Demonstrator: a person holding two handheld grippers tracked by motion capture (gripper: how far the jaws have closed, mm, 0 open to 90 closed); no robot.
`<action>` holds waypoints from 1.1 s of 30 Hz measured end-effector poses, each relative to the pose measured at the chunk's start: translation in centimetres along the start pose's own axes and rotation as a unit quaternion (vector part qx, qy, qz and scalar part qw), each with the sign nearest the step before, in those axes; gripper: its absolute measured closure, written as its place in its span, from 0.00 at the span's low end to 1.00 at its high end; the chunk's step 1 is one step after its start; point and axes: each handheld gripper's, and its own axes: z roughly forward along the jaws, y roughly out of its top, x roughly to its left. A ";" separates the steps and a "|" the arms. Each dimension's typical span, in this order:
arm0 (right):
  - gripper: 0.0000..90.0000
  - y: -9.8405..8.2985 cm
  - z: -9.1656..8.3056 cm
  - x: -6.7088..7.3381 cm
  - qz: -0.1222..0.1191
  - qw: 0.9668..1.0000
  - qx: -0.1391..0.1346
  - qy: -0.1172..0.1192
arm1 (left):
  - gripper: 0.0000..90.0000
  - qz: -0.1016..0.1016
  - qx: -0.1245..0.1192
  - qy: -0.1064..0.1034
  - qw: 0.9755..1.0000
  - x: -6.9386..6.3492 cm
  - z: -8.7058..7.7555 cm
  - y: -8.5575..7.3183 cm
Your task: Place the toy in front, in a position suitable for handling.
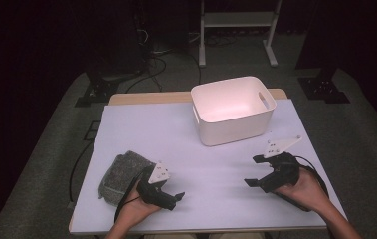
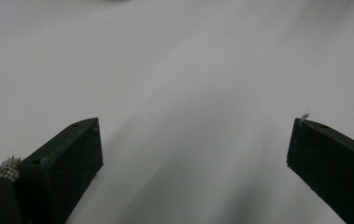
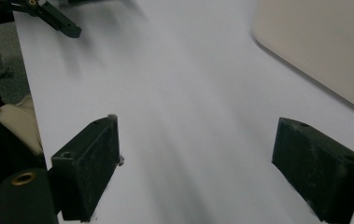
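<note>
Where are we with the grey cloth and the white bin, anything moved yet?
Done: nothing visible; the white bin looks empty. In hand: nothing; the left gripper and right gripper hover open over the table, the left beside the grey cloth. Left: probably grasping the cloth and moving it to the bin.

In the high view the left hand-held gripper [image 1: 175,197] sits at about seven o'clock, gripped from below by the left hand [image 1: 137,204], jaws pointing toward three o'clock. The right hand-held gripper [image 1: 253,171] sits at about four o'clock in the right hand [image 1: 303,189], jaws aimed toward nine o'clock. Both gripper views show jaws spread wide with nothing between them.
</note>
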 end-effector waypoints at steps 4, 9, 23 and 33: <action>0.15 -0.6 -1.3 -0.6 0.009 1.000 0.004 -0.010 | 0.03 0.000 0.000 -0.001 1.000 -0.1 0.0 -0.1; 0.15 -1.1 -2.0 -1.1 0.015 1.000 0.007 -0.014 | 0.03 0.001 0.004 0.001 1.000 0.1 0.0 -0.2; 0.15 -3.4 -3.6 -2.2 0.034 0.998 0.030 -0.033 | 0.03 0.002 0.006 -0.001 1.000 0.1 0.1 -0.2; 0.15 -5.1 -4.9 -2.8 0.049 0.997 0.038 -0.050 | 0.03 0.001 0.007 0.002 1.000 0.3 -0.1 -0.2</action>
